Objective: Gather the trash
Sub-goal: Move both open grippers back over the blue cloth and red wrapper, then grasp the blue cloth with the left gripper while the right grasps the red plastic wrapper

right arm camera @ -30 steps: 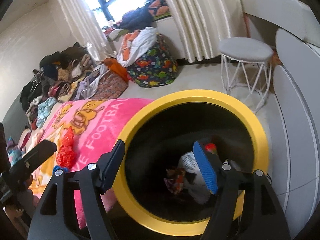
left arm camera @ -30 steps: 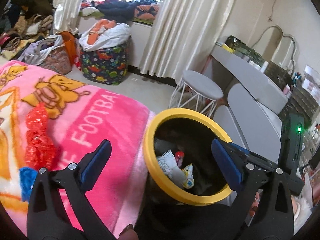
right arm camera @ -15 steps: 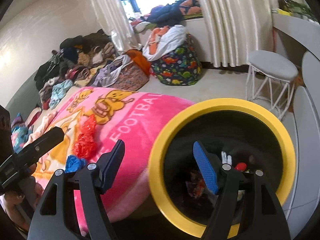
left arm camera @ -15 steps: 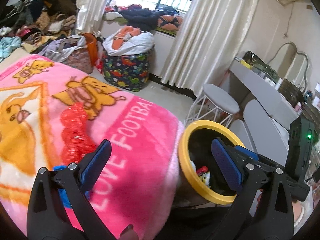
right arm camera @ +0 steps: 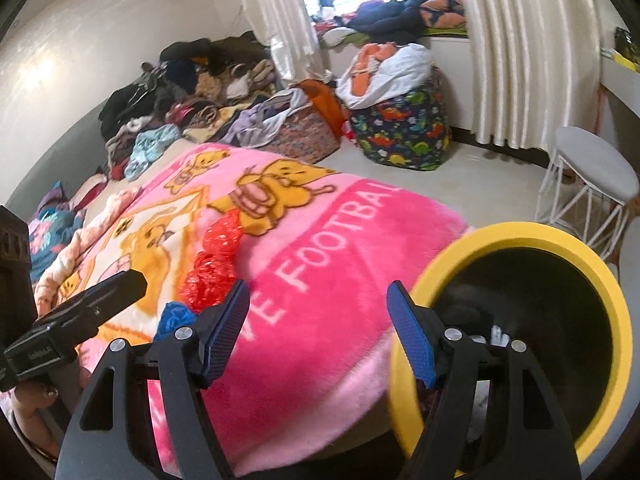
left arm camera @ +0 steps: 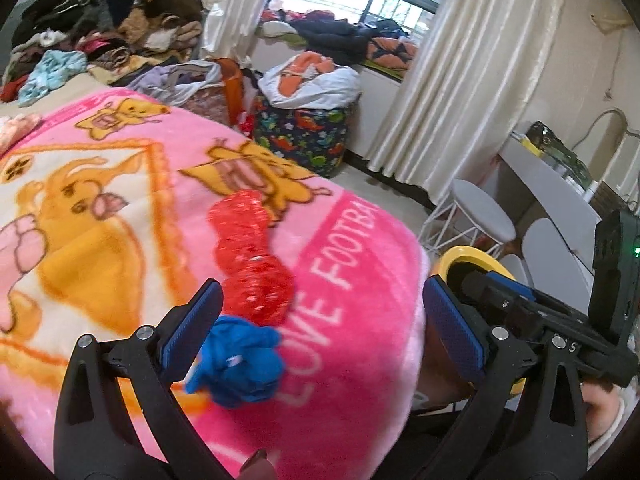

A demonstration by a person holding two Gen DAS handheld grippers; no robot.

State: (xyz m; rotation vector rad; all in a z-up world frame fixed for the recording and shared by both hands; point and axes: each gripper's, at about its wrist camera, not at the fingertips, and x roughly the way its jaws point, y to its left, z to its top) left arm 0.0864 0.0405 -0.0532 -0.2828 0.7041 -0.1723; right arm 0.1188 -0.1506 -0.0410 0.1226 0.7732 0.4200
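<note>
1. Left gripper (left arm camera: 320, 320): fingers (left arm camera: 191, 330) spread wide, nothing held; only blanket between the pads.
2. Blue wad (left arm camera: 240, 364) just inside the left finger, at 7 o'clock in the left wrist view; contact with the pad not clear.
3. Red wrapper (left arm camera: 250, 264), crumpled and long, at 12 o'clock from the blue wad, its lower end touching or just short of it.
4. Both pieces lying on the pink blanket (left arm camera: 352, 360) of the bed, beside the white lettering.
5. Right gripper (right arm camera: 318, 328): fingers (right arm camera: 224, 330) wide apart, empty, above the blanket edge.
6. In the right wrist view, blue wad (right arm camera: 174, 316) at 9 o'clock from the left finger, red wrapper (right arm camera: 212, 268) at 11 o'clock from it.
7. Bin (right arm camera: 616, 296), yellow rim and black inside, at 4 o'clock in the right wrist view, beside the bed; right finger overlapping its near rim.
8. A few scraps dimly seen inside the bin, too blurred to name.
9. Stool (right arm camera: 596, 164) on the floor at 2 o'clock past the bin.
10. Curtains (right arm camera: 532, 52) at 1 o'clock; clothes pile (right arm camera: 192, 92) at 11 o'clock, beyond the bed.
</note>
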